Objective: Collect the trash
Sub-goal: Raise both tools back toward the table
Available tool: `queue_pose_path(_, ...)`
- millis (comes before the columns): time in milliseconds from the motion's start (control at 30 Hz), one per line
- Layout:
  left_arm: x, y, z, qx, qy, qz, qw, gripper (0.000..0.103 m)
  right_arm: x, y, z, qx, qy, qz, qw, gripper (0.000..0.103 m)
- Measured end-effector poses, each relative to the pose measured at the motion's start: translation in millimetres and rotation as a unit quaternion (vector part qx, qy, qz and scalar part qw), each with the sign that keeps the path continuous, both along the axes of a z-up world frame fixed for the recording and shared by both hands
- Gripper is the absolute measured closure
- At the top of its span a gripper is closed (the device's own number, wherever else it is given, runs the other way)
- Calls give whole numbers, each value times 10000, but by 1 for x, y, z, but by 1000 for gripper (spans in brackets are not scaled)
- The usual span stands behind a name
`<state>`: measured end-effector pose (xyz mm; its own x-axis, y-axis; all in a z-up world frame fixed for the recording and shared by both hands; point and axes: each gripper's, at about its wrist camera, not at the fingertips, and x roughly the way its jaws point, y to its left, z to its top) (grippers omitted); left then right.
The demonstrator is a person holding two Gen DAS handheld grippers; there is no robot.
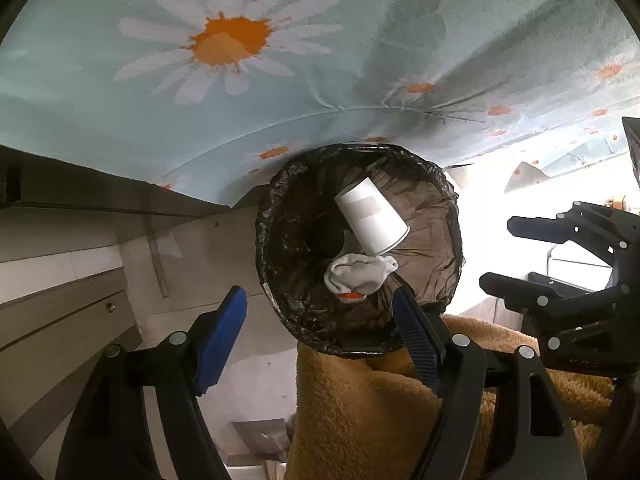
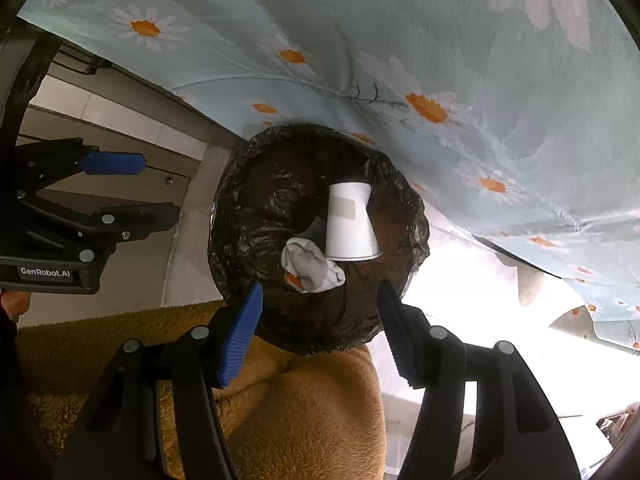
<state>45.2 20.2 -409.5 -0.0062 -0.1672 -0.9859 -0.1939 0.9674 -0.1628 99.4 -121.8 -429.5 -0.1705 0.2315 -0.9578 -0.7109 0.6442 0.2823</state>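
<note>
A round bin lined with a black bag (image 1: 288, 240) (image 2: 256, 216) stands on the floor by the bed. Inside lie a white paper cup (image 1: 372, 216) (image 2: 348, 220) and a crumpled grey-white sock with an orange bit (image 1: 358, 274) (image 2: 310, 266). My left gripper (image 1: 320, 336) is open and empty above the bin's near rim. My right gripper (image 2: 320, 328) is open and empty above the same rim. Each gripper also shows in the other's view, the right one (image 1: 520, 252) at the right edge and the left one (image 2: 140, 188) at the left edge.
A light blue daisy-print bedsheet (image 1: 320, 40) (image 2: 440, 60) hangs behind the bin. A mustard fleece blanket (image 1: 380, 420) (image 2: 300, 420) lies below the grippers. A beige wooden bed frame or drawer front (image 1: 60, 280) (image 2: 120, 120) is at the left. Bright glare covers the floor at the right.
</note>
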Motion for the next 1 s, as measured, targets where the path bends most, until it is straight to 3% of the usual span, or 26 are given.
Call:
queue_pose_path(200,-5,8,16,-128,-193,29,9997,30,2,-2,20,196,-107,-4,9998,44)
queue_pose_path(400,-18,16,54,-166,-564,-19,9983,30,2,-19,71,692,-291,-152,9971,44)
queue_pose_path(667,-26,21,138,-405,-1320,-172,9903,30,2,-43,173,1380,-862,-384,9859,44)
queue_pose_path(800,-22,19,186,-609,-1760,-337,9819,30,9,-55,230,1738,-1215,-722,9746,44)
queue_pose_path(1000,3,25,244,-610,-2409,-507,9673,30,23,-62,282,1997,-1646,-1093,9597,43)
